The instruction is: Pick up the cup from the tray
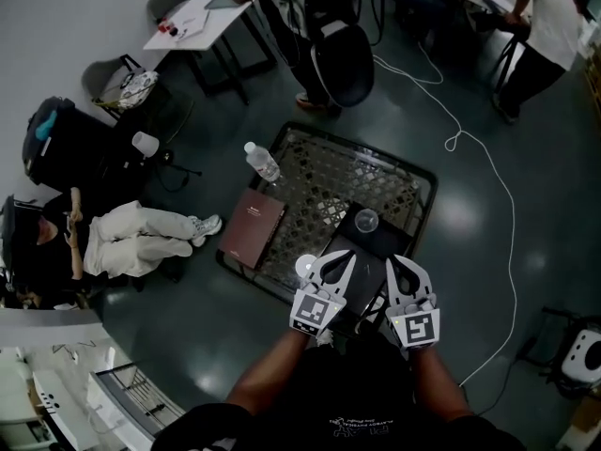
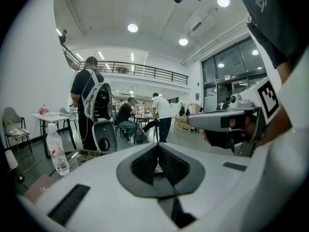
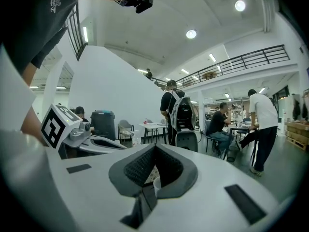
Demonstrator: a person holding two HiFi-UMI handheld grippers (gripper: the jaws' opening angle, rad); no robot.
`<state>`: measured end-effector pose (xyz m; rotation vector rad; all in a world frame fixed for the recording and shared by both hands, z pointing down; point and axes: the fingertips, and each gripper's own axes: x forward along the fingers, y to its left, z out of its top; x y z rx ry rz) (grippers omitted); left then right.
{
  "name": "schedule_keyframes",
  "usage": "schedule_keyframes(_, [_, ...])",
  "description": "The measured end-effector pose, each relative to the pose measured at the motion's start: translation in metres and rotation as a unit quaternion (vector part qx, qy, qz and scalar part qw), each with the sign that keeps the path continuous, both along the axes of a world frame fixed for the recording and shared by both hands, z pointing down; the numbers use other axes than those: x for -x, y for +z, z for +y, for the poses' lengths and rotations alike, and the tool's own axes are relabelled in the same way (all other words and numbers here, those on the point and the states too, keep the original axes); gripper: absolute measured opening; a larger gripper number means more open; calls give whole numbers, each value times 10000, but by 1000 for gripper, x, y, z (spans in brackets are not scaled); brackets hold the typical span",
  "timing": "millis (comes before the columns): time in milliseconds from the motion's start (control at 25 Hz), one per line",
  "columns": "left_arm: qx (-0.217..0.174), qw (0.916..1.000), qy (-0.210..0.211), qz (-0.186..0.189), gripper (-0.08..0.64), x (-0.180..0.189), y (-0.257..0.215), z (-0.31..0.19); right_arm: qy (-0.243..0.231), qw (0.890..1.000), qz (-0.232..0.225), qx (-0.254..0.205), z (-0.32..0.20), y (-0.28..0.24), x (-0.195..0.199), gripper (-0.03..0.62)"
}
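Observation:
A clear cup stands upright on a black tray at the near right of a dark mesh-topped table. Both grippers hover side by side over the table's near edge, just short of the tray. My left gripper is shut, its pads meeting with nothing between them. My right gripper is also shut and empty. In the right gripper view a pale cup rim shows through the gap below the tips. A small white cup sits beside the left gripper.
A water bottle and a brown book lie on the table's left side. A person in white trousers sits at the left. A chair and standing people are beyond the table. A white cable runs across the floor on the right.

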<state>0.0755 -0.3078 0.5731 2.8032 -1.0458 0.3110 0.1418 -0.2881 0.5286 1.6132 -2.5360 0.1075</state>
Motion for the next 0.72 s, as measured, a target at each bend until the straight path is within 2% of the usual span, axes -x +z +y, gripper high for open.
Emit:
schedule_keyframes(120, [28, 9999, -32, -131, 11, -6, 17, -11, 43, 9999, -131, 102, -8, 20, -8, 8])
schedule_keyframes(400, [272, 9995, 43, -169, 11, -22, 50, -29, -46, 9989, -196, 415, -16, 53, -17, 8])
schedule_keyframes(720, [426, 9977, -181, -502, 14, -27, 87, -43, -78, 9974, -260, 670, -22, 80, -26, 8])
